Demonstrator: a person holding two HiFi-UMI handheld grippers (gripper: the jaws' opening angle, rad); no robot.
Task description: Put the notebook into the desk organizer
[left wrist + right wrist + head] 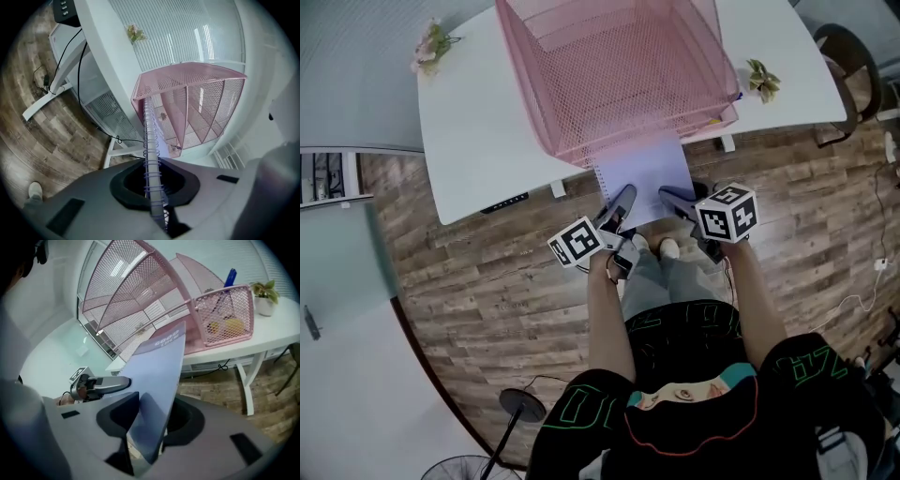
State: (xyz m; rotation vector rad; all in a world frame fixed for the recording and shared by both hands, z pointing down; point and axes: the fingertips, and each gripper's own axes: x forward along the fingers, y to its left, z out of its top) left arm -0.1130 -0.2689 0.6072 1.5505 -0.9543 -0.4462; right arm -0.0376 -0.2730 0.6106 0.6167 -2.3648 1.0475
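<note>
Head view: notebook [642, 178] with its far end at the mouth of the pink desk organizer [619, 84].
I read "GOOD" on its lilac cover; the rest is unclear. The organizer stands at the table's [478, 141] front edge, and its side basket [225, 317] holds a blue pen [230, 276]. My left gripper [619, 208] is closed tight on the spiral binding [151, 159]. The right gripper [677, 199] has its jaws partly apart, with the cover's edge loose between them.

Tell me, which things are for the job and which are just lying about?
For the job: lilac spiral-bound notebook; pink wire-mesh desk organizer; left tool; right tool.
Just lying about: small green potted plant; pink flower sprig; dark chair.
</note>
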